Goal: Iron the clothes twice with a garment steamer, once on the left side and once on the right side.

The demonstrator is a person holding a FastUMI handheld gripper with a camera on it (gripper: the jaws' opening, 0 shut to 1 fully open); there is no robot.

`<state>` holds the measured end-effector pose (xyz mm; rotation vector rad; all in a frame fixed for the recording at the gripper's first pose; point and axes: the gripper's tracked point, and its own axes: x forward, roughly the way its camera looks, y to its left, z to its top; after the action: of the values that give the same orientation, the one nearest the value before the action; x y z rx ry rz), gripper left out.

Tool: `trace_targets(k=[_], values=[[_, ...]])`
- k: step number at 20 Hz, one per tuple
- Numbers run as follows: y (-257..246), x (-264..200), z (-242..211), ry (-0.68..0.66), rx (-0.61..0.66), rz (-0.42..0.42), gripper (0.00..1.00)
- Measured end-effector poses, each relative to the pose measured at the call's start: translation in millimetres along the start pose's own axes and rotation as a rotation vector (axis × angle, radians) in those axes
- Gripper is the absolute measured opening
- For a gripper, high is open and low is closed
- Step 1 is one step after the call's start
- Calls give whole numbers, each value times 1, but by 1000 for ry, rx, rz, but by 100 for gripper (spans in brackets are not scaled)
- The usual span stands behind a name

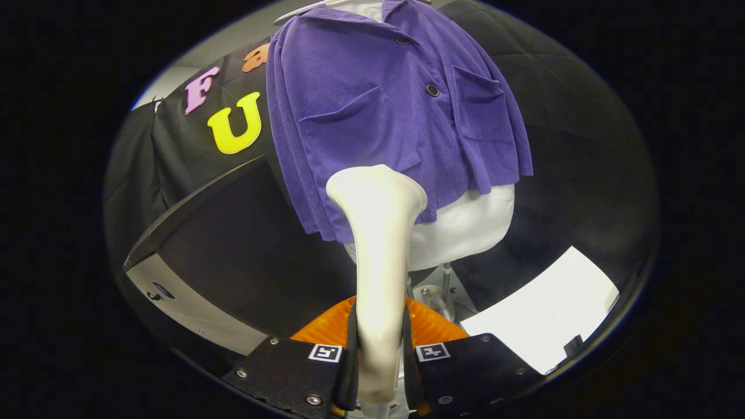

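I have the hand-held gripper [378, 355] clamped on the handle of the garment steamer [378, 233], both fingers [349, 361] pressing its cream body from either side, so the tool runs straight ahead of the fingers and its flared head points up at the cloth. Holding it low on the handle like that leaves the head free to sweep, and keeps the fingers clear of where the steam would come out (I see no steam at this moment).

The purple jacket [378, 105] hangs just beyond the steamer head, buttoned over a white mannequin torso [471, 227] so the front lies spread and taut for a pass. The head sits at the jacket's lower hem, near the middle and a little toward the left pocket; I cannot tell whether it touches the fabric. I judge a stroke is about to begin, or is at its bottom end.

The torso stands on a metal pole [446, 279] beyond the fingers. Left of the steamer a dark slanted panel with a grey edge [233, 244] leans in. Right of it a white sheet [547, 314] lies on the dark counter [553, 244]. Black cloth walls close the booth behind.
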<state>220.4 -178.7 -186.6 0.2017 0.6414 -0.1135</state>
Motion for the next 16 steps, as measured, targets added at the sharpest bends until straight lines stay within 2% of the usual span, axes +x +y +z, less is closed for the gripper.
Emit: trace_targets(k=[3,7,16], values=[[2,-24,7,-37,-10,13,32],[3,-77,40,-154,-27,36,32],[8,-160,142,-355,-65,98,31]])
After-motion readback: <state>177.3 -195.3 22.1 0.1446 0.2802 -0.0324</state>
